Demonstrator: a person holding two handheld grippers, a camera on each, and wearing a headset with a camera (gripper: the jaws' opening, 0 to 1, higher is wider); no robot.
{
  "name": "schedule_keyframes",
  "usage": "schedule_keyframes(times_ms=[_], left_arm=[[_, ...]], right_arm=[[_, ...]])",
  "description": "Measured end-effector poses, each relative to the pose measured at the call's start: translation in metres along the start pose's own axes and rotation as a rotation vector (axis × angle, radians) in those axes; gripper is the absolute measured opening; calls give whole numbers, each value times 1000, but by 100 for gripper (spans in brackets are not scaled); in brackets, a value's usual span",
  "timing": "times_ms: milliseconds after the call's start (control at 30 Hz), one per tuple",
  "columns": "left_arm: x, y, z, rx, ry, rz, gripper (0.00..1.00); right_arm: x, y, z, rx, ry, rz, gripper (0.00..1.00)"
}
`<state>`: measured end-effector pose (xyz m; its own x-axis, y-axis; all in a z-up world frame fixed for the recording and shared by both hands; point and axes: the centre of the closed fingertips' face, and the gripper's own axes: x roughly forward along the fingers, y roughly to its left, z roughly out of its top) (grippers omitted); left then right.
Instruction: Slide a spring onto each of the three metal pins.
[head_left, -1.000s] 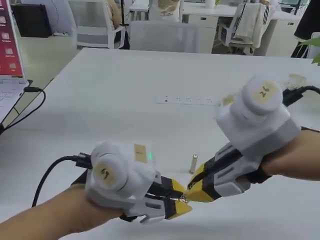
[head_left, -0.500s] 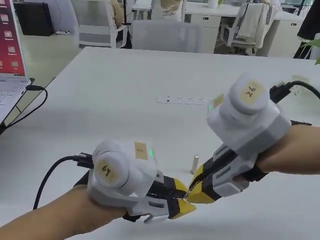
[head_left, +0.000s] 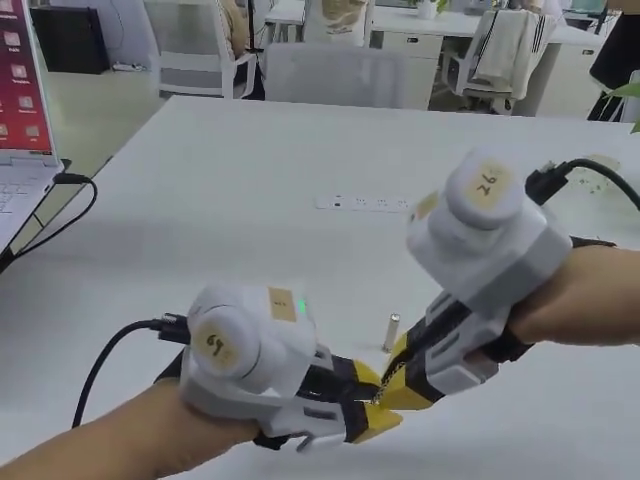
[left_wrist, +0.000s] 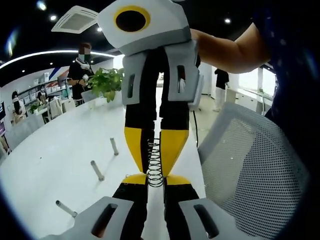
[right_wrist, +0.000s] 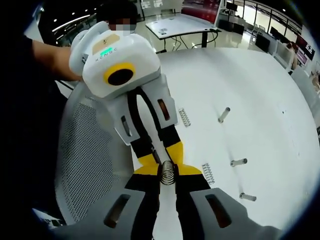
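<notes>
While clenched tip to tip over the bench (right_wrist: 270, 90), grasping one spring (left_wrist: 155, 160) with left tongs (left_wrist: 156, 181) and right tongs (right_wrist: 168, 171), each nearly closed on it. Leaves three metal pins (right_wrist: 224, 115) (right_wrist: 238, 162) (right_wrist: 247, 197) bare, two loose springs (right_wrist: 184, 117) (right_wrist: 207, 173) lying nearer the tips, mesh chair (left_wrist: 250, 165) alongside. Shows the same shared clench as a second ago.

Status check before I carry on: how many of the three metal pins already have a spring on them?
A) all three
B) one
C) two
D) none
D: in the right gripper view all three metal pins are bare. Two springs lie loose on the table, and a third spring is held between the tips of the left gripper and the right gripper.
</notes>
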<state>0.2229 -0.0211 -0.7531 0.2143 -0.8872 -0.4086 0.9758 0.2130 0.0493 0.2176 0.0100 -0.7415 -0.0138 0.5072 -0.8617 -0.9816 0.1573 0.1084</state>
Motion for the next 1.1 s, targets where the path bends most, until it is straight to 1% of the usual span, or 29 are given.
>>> schedule_keyframes(times_ms=[100,233,400,433,633,767,1000,1100], left_arm=[[0,2,0,-12,-3,8,8],[1,2,-1,-24,-6,8,12],[-3,6,-6,-45,0,16,18],[-6,8,-9,-52,3,23,19],[-19,15,-12,-80,0,40,24],[-29,19,-17,-99,-1,57,28],[-46,26,-31,-141,-3,104,34],[-54,29,-38,-154,2,132,36]], right_arm=[[-1,0,1,5,-2,2,8],[-3,-3,1,7,-1,-8,8],[-7,-9,0,15,-6,-24,8],[-8,-10,-1,18,-7,-26,8],[-9,-12,-1,24,-9,-38,8],[-10,-13,-2,28,-9,-43,8],[-10,-16,-2,30,-10,-47,8],[-10,-16,-3,32,-10,-48,8]])
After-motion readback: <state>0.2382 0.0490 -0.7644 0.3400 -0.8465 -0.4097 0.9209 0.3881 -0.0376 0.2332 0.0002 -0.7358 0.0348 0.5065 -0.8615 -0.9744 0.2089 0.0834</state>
